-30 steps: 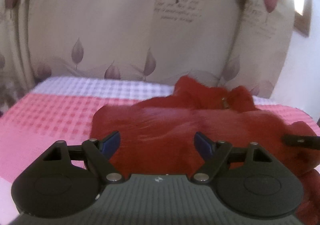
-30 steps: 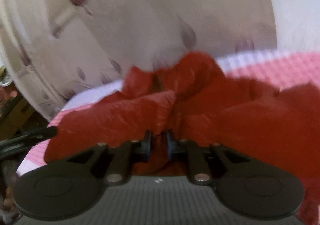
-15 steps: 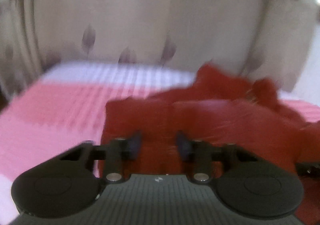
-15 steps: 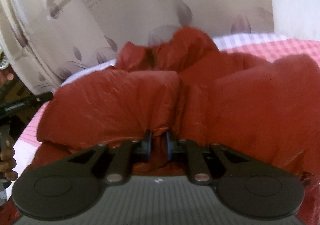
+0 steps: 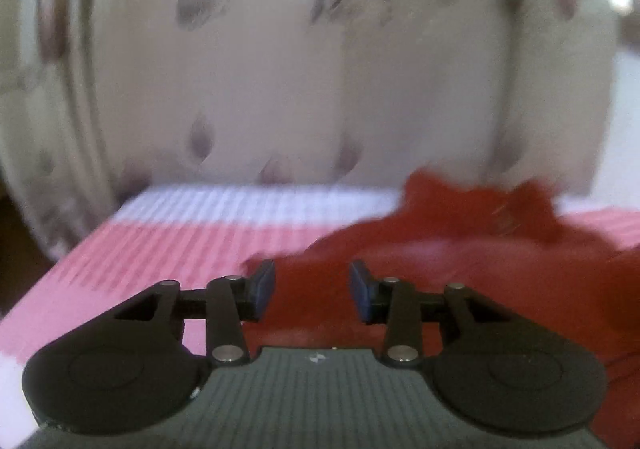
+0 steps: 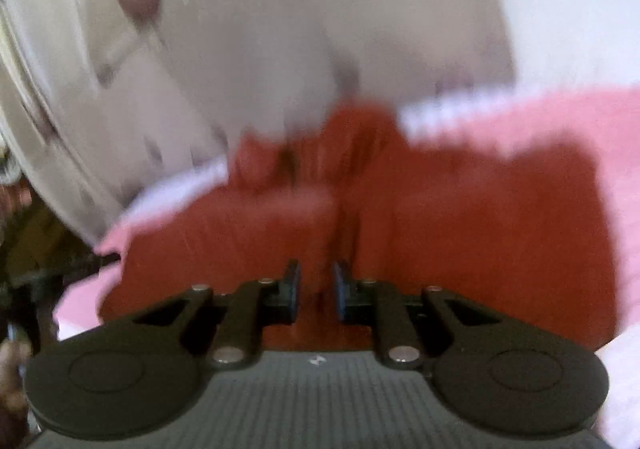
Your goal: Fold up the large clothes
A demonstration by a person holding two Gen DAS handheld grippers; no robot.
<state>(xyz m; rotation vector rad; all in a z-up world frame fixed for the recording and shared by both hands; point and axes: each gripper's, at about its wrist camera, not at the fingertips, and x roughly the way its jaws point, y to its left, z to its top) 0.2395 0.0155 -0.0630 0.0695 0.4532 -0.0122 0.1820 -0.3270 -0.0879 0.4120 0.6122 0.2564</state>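
Left claw [image 5: 312,291] parted over red garment [image 5: 460,269], right view shows its centre seam.

so the jacket [image 6: 440,217] is lying on the bed [image 5: 168,249], bunched toward the far edge, curtain [image 5: 280,69] hanging right behind it, and both grippers sit at the jacket's near side

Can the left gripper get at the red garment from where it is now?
Probably yes. The left gripper has just opened slightly, and the red garment lies right ahead, under its fingers, on the pink bedcover; nothing is between.
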